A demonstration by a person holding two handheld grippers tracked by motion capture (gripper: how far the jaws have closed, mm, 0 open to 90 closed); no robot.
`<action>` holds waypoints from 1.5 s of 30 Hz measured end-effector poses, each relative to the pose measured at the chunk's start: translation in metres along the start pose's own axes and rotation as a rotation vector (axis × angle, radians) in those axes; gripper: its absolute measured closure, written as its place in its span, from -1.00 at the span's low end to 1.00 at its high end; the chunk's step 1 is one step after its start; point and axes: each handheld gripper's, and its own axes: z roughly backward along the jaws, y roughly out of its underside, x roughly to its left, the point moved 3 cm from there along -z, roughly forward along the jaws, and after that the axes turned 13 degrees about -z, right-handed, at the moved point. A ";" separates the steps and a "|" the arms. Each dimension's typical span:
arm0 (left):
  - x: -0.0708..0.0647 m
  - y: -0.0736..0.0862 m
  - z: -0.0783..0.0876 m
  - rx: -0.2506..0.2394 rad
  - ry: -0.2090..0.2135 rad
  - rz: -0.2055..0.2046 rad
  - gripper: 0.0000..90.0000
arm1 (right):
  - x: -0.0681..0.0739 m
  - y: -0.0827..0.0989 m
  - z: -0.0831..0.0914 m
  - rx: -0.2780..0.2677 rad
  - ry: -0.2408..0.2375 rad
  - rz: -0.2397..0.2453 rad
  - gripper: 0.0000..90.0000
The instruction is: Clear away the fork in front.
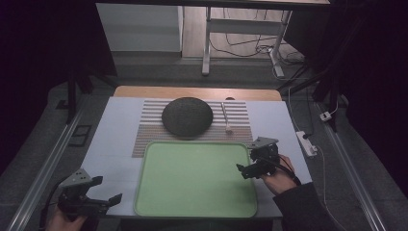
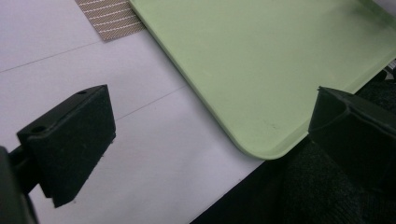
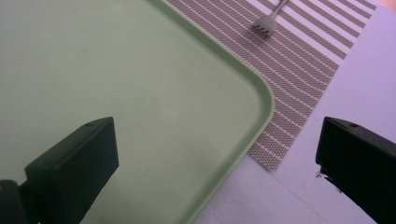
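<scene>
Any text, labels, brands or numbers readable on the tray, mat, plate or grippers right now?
None readable: the green tray, striped mat, dark plate, fork, left gripper and right gripper show no print, label or number in any view.

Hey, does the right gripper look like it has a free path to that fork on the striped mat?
Probably yes. The right gripper hangs open by the green tray's right edge, and the fork lies past the tray's far corner on the striped mat, beside the dark plate. Nothing stands between them.
</scene>
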 end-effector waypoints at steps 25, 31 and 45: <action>0.002 0.000 0.000 -0.004 0.009 0.009 -0.98 | -0.023 -0.046 -0.055 0.090 0.132 0.118 -1.00; 0.002 0.001 0.000 -0.006 0.011 0.014 -0.97 | -0.027 -0.060 -0.070 0.090 0.177 0.125 -1.00; 0.004 0.001 0.001 -0.010 0.019 0.026 -0.97 | -0.026 -0.077 -0.111 0.136 0.249 0.299 -0.93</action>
